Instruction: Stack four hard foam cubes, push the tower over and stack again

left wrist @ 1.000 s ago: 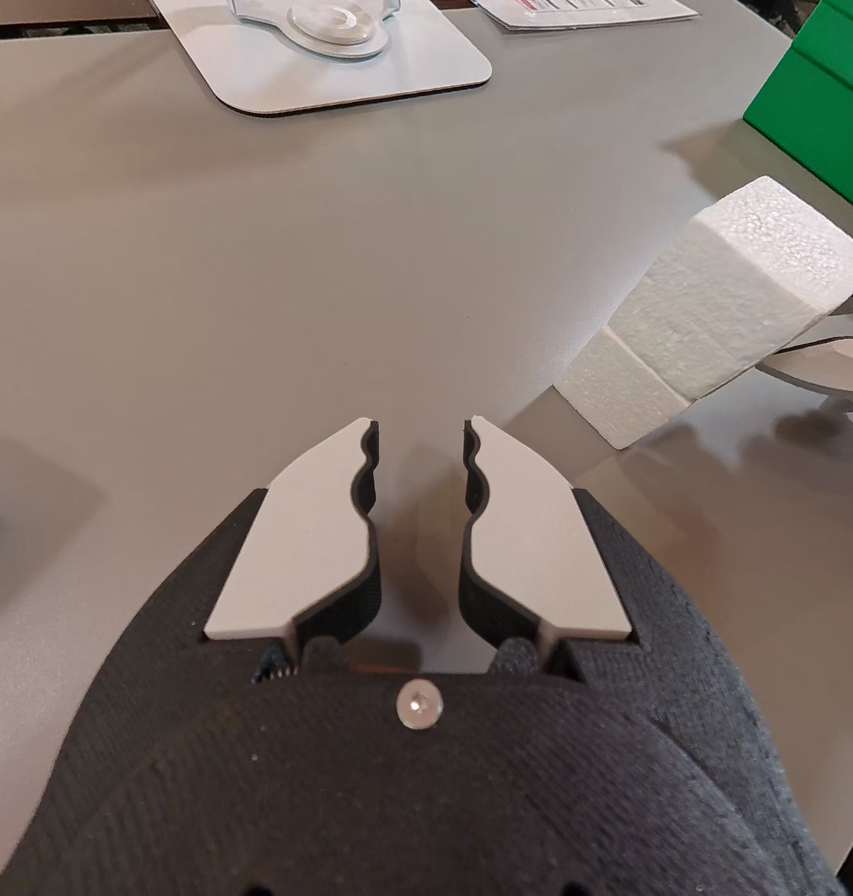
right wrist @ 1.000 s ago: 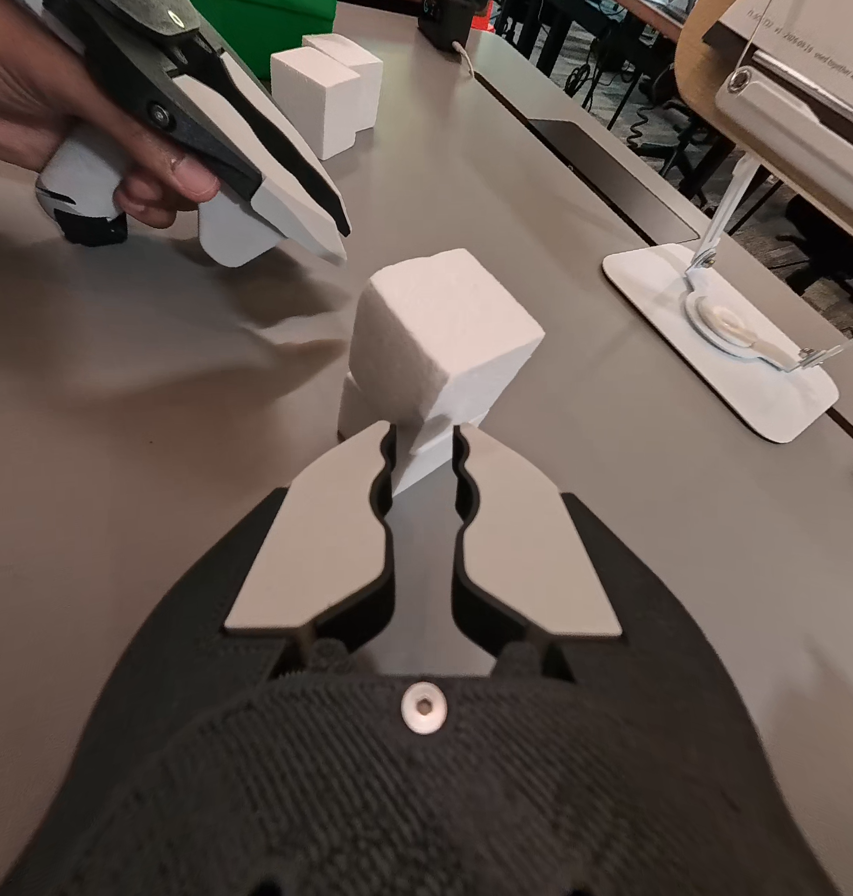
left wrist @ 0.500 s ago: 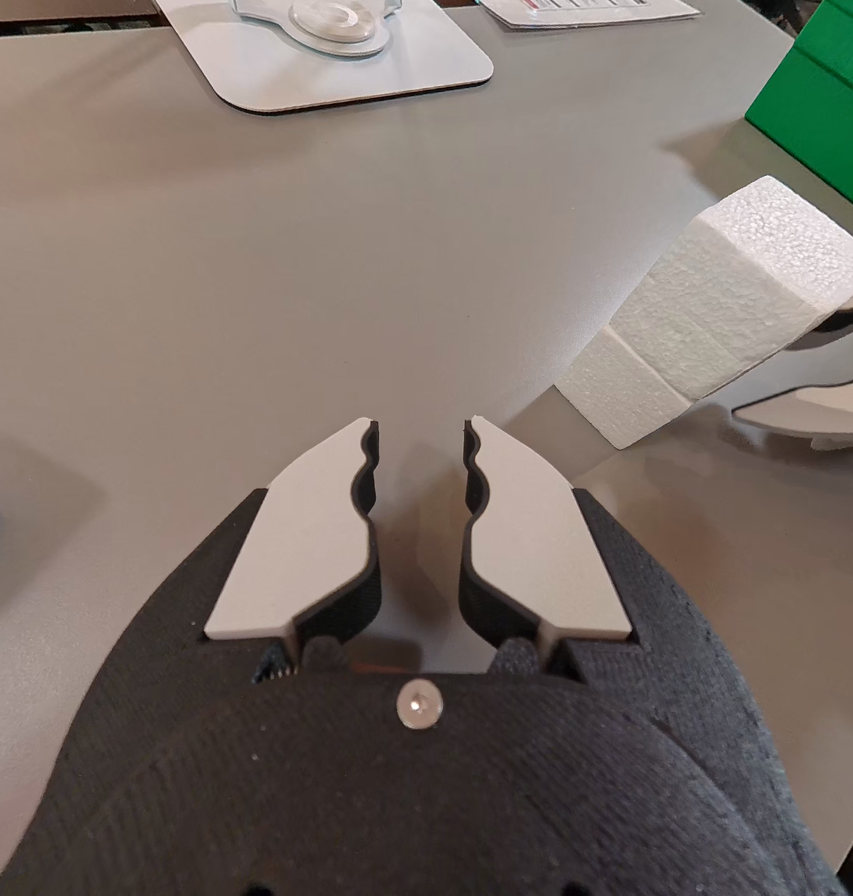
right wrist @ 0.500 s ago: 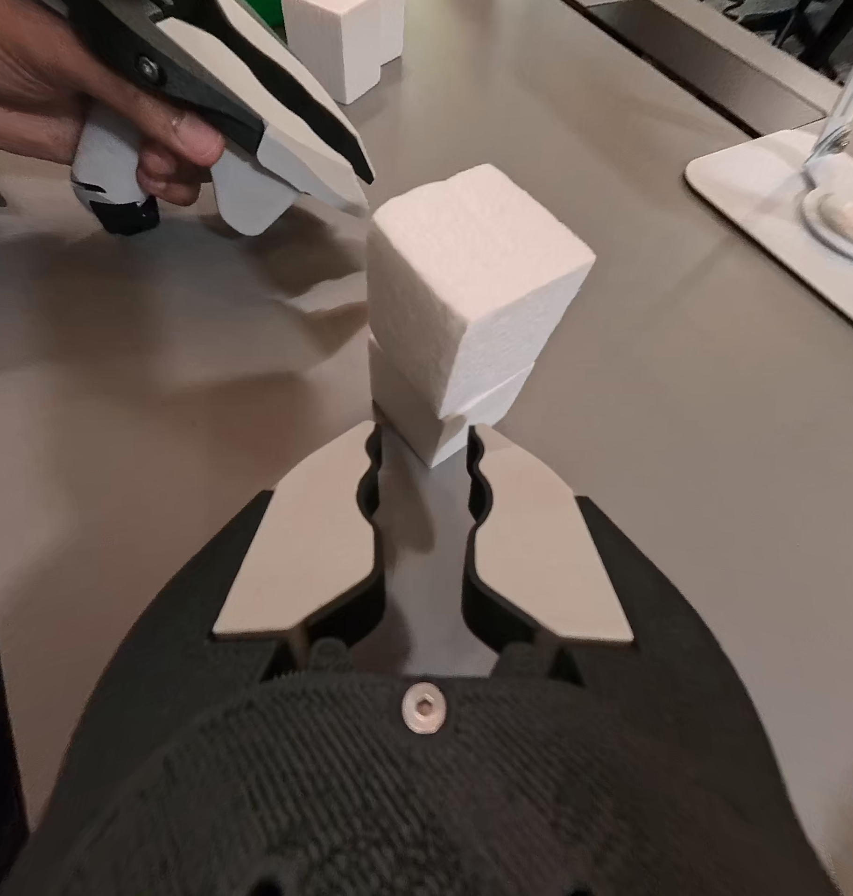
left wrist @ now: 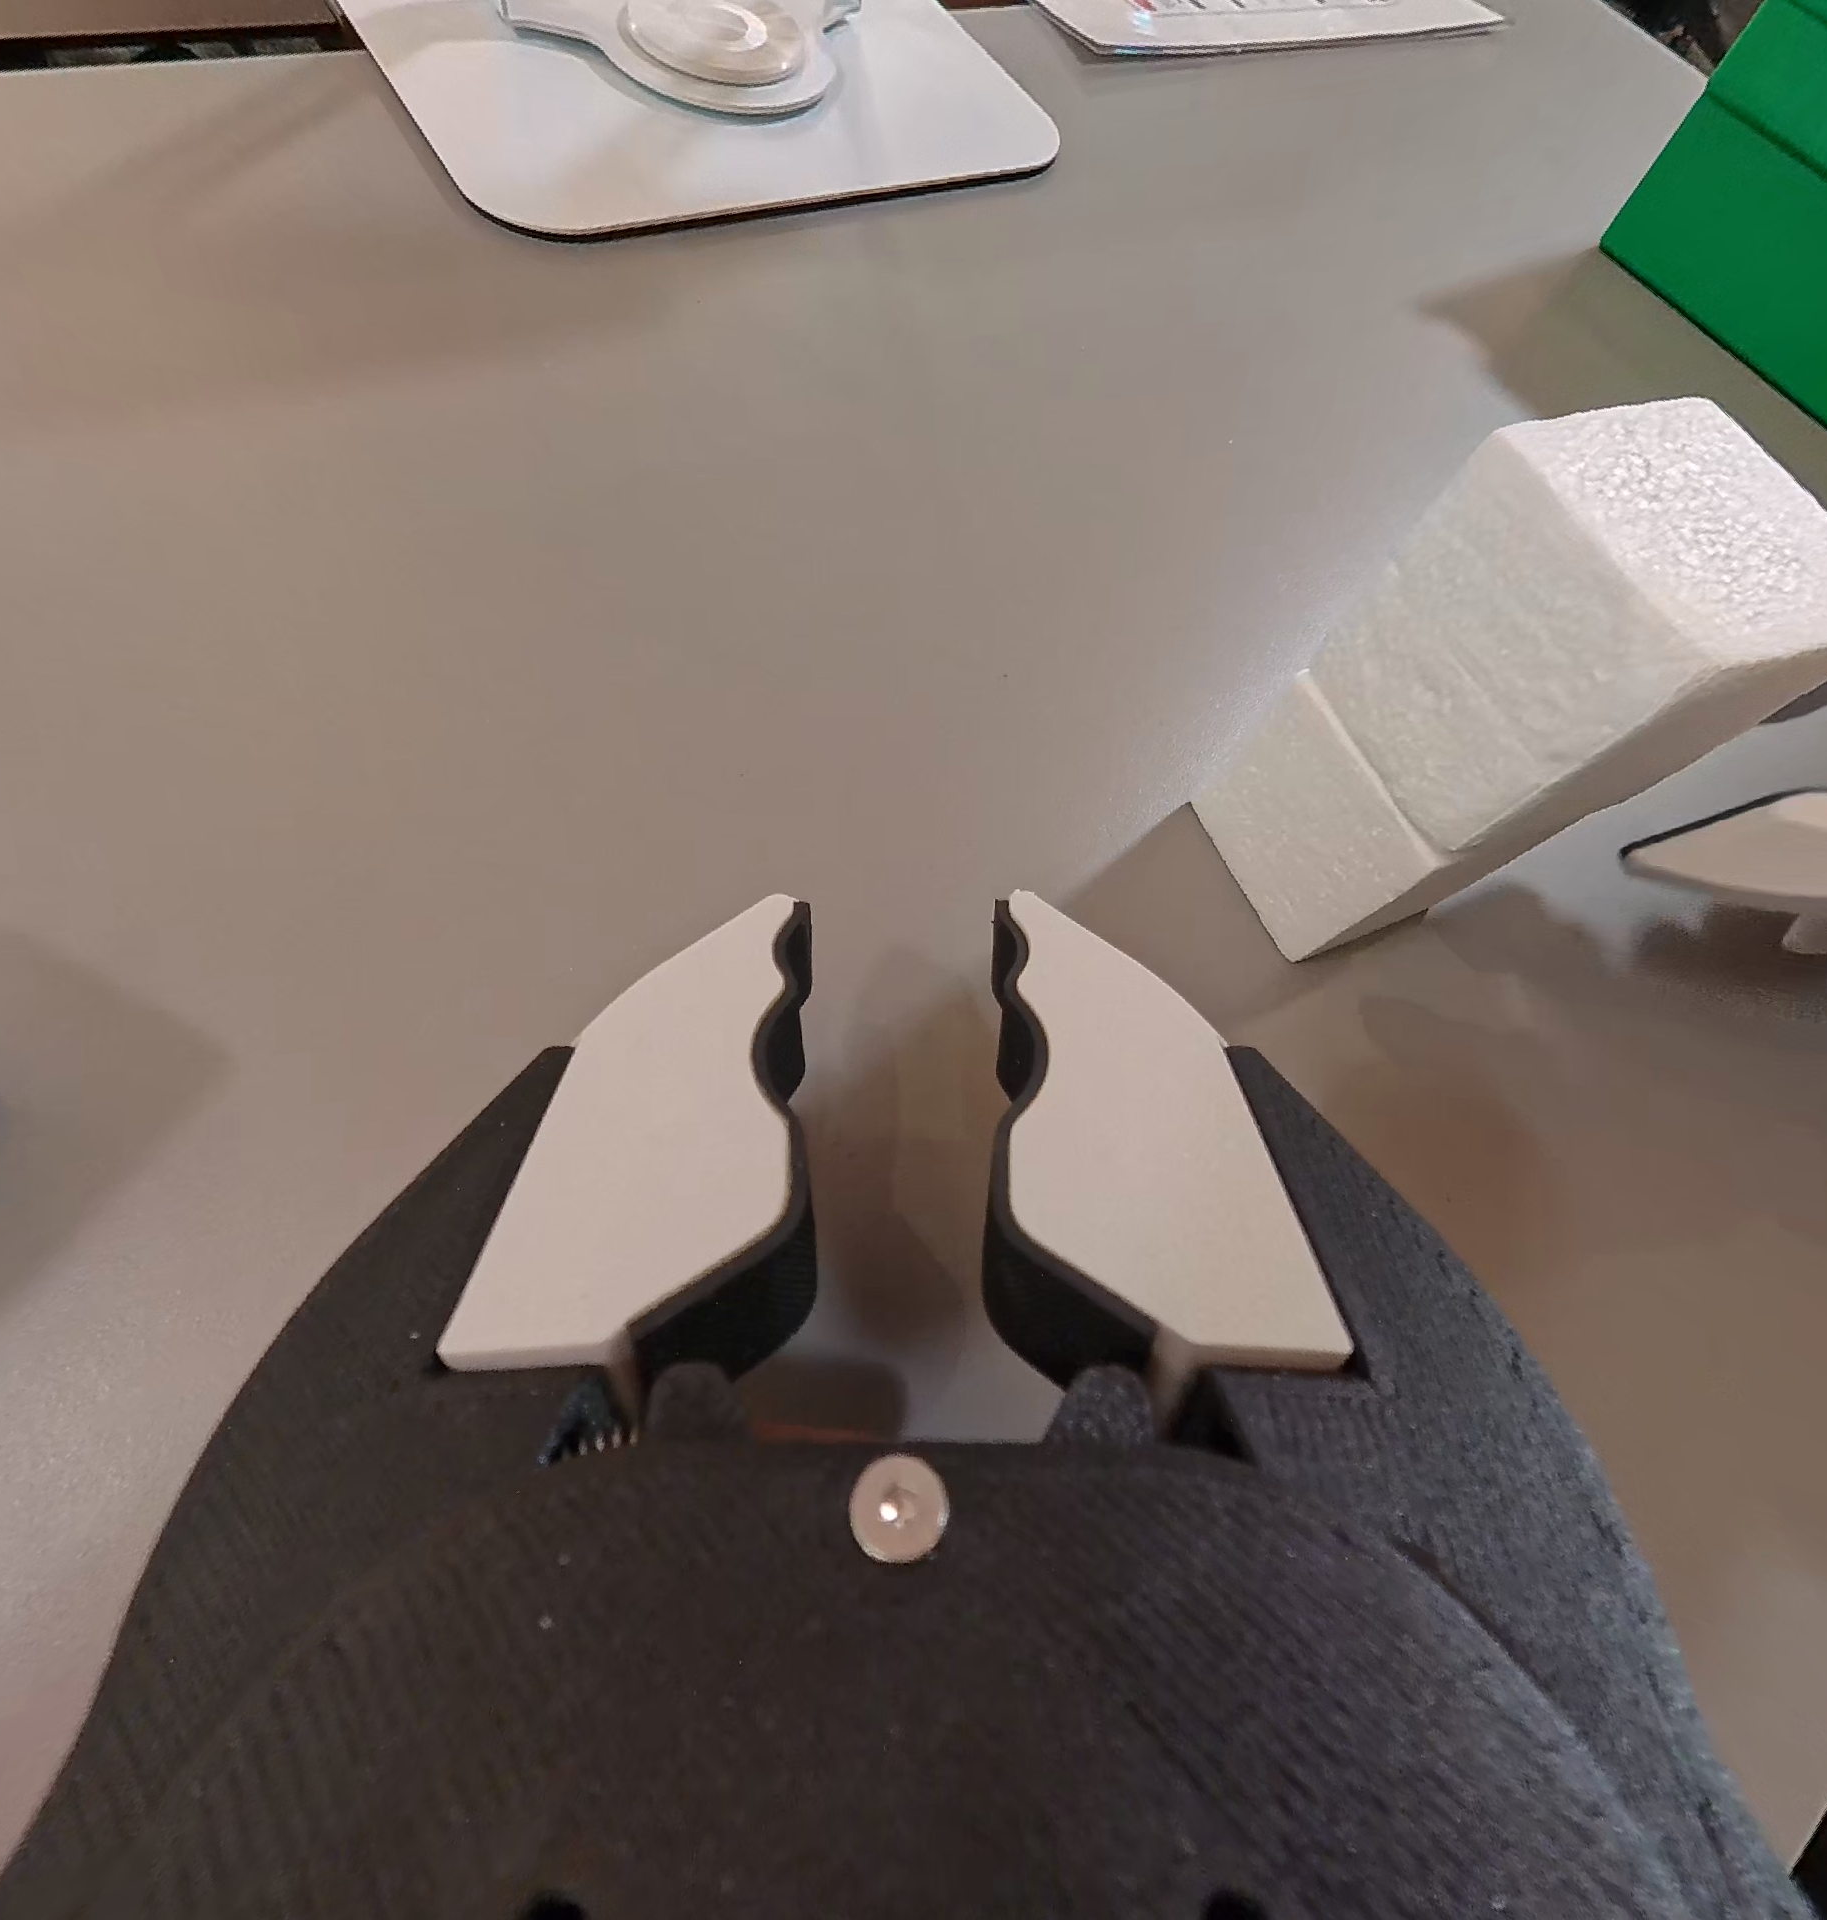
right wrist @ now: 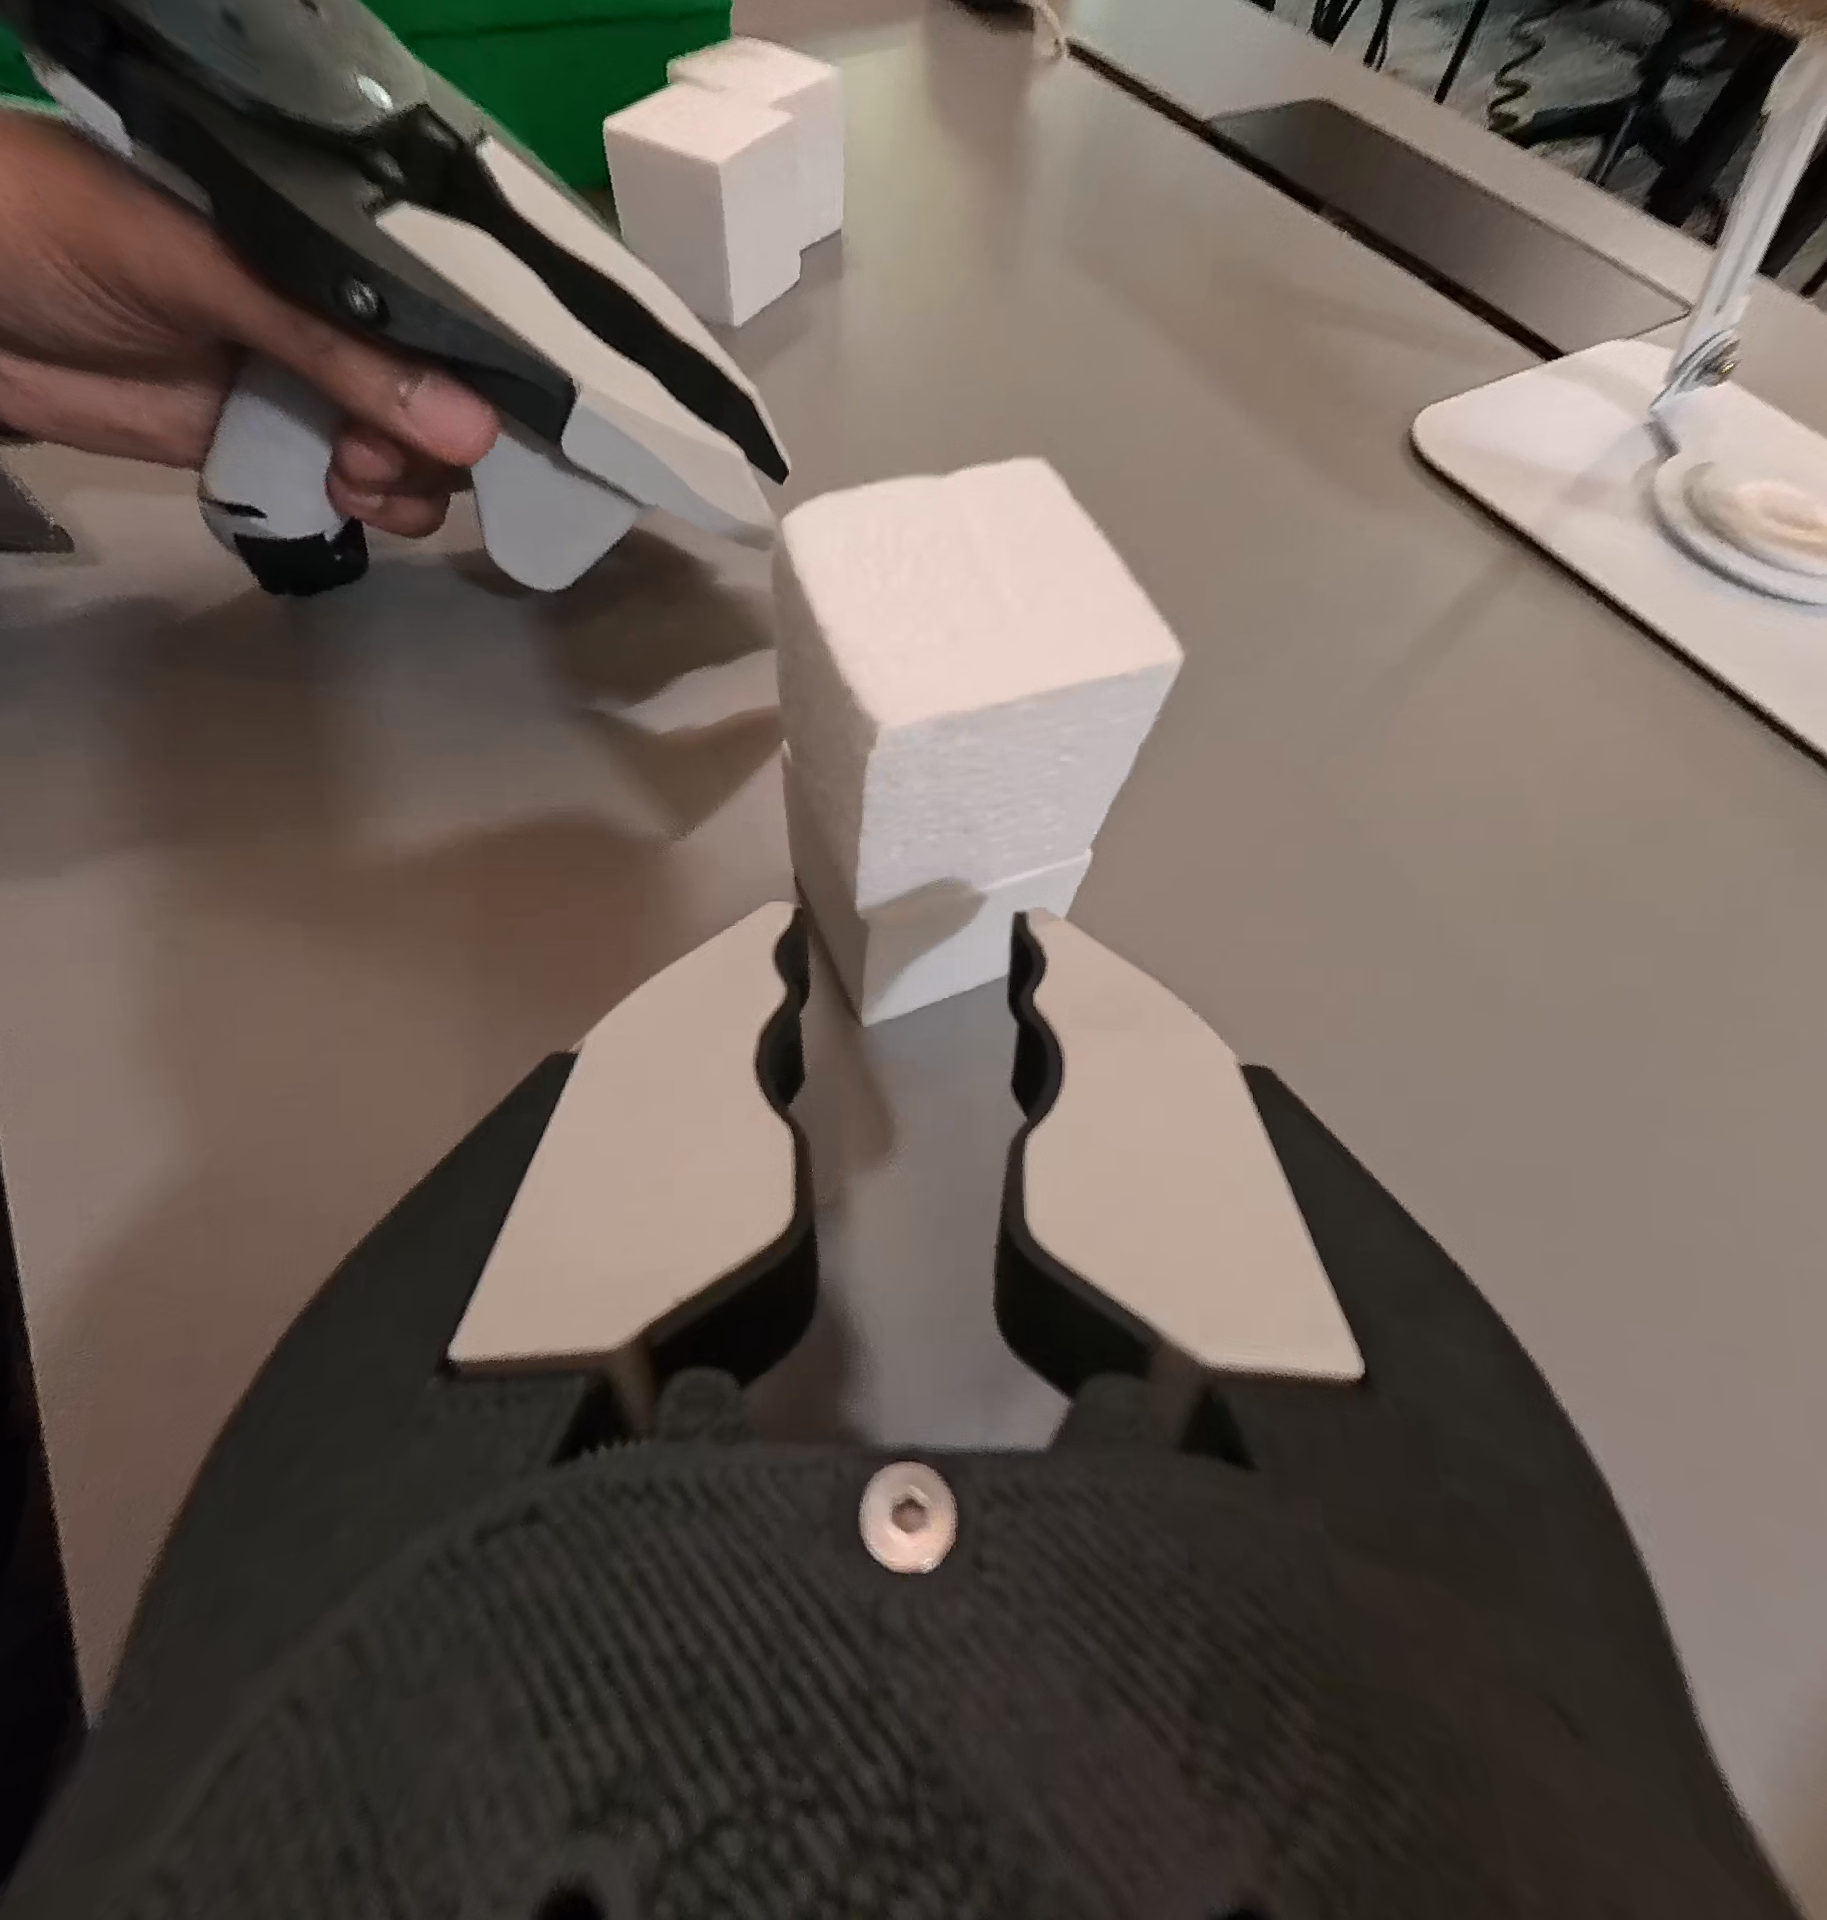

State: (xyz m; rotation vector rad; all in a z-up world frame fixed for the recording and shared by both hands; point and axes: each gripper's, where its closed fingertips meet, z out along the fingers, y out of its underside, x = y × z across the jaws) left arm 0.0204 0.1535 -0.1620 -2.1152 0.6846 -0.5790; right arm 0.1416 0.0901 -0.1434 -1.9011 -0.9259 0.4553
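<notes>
Two white foam blocks stand stacked on the grey table, an upper block on a lower block. My right gripper is open, with its fingertips on either side of the lower block's near corner, and it holds nothing. My left gripper is open and empty over bare table. A hand holds it at the upper left of the right wrist view, with its tips close to the upper block. In the left wrist view the stack is at the right, with a right gripper finger beside it.
A white stand base sits on the table to the right and also shows in the left wrist view. A green box and more foam blocks stand at the far side. The table edge is near.
My right gripper's jaws have opened wider around the lower block's corner and its view has shifted. The left gripper has stayed in place, still open.
</notes>
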